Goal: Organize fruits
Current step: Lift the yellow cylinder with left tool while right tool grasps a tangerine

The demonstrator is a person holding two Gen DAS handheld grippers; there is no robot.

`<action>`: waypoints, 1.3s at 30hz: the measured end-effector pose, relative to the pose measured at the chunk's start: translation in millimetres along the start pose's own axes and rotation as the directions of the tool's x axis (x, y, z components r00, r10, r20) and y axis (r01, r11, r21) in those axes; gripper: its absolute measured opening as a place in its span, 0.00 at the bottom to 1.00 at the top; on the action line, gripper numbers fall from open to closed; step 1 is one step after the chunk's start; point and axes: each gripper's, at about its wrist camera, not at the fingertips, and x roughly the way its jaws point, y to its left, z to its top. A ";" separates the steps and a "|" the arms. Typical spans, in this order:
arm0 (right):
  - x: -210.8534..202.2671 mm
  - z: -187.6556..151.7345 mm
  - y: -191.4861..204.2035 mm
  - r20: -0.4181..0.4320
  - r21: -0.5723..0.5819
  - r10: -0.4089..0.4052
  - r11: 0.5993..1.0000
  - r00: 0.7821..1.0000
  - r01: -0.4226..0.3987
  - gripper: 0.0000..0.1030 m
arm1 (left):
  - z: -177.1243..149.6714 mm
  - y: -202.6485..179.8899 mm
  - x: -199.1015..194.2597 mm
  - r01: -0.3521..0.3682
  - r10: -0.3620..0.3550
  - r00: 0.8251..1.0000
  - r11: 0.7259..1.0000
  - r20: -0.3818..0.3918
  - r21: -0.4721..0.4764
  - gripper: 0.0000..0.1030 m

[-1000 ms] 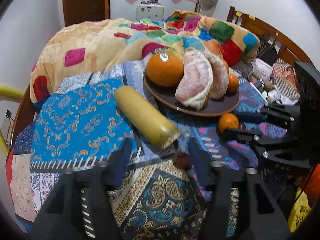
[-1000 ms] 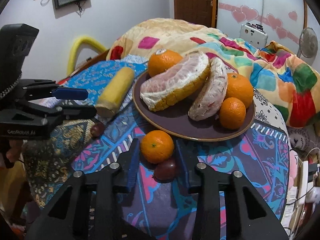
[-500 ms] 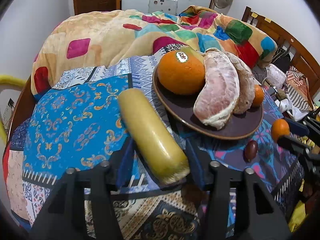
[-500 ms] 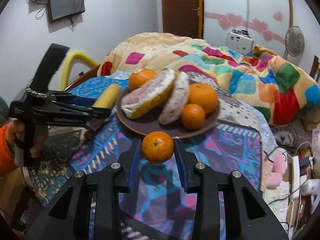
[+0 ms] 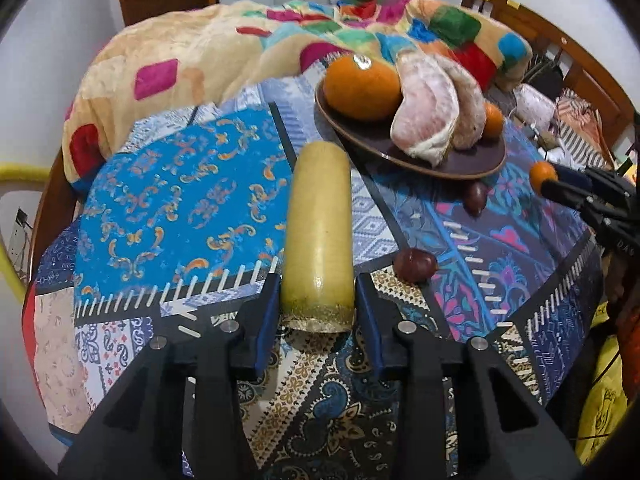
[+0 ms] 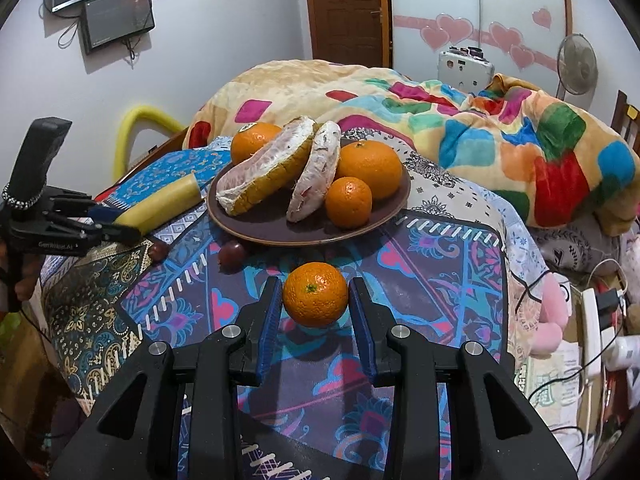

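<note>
**Both grippers at the fruit beside the plate**

While we look along the right gripper (image 6: 316, 304), we see its two blue-padded fingers closed against the sides of a small orange (image 6: 315, 294), which hangs clear of the patterned cloth (image 6: 420, 280) with its shadow under it. Just beyond it and to the left lies a dark red fruit (image 6: 232, 255) on the cloth, close under the rim of the brown plate (image 6: 384, 216). A second dark fruit (image 6: 159, 251) lies further left.

Along the left gripper (image 5: 318, 312) we see the near end of the yellow cylinder (image 5: 320, 232) sitting between the finger pads. The pads stand right at its sides; whether they press it or only bracket it we cannot tell. The cylinder lies flat on the cloth, its far end pointing toward the plate rim. Just to its right lies one dark fruit (image 5: 415, 265); the other (image 5: 475, 198) is further off, near the plate edge.

On the plate (image 5: 472, 162) we see a large orange with a sticker (image 5: 362, 84), two peeled pomelo wedges (image 5: 428, 116) leaning against each other, and, from the right wrist view, a big orange (image 6: 370, 168) with a smaller one (image 6: 349, 201) in front of it.

Behind the plate a colourful patchwork blanket (image 6: 480, 128) lies heaped. Further back we see a wooden door (image 6: 346, 8), a fan (image 6: 576, 64) and a wall-mounted screen (image 6: 116, 18).
</note>
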 end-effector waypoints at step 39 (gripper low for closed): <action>8.8 23.6 10.7 0.036 -0.023 0.023 0.999 0.999 -0.022 0.31 | 50.7 -27.5 -29.5 0.002 -0.011 0.973 0.999 0.232 0.039 0.36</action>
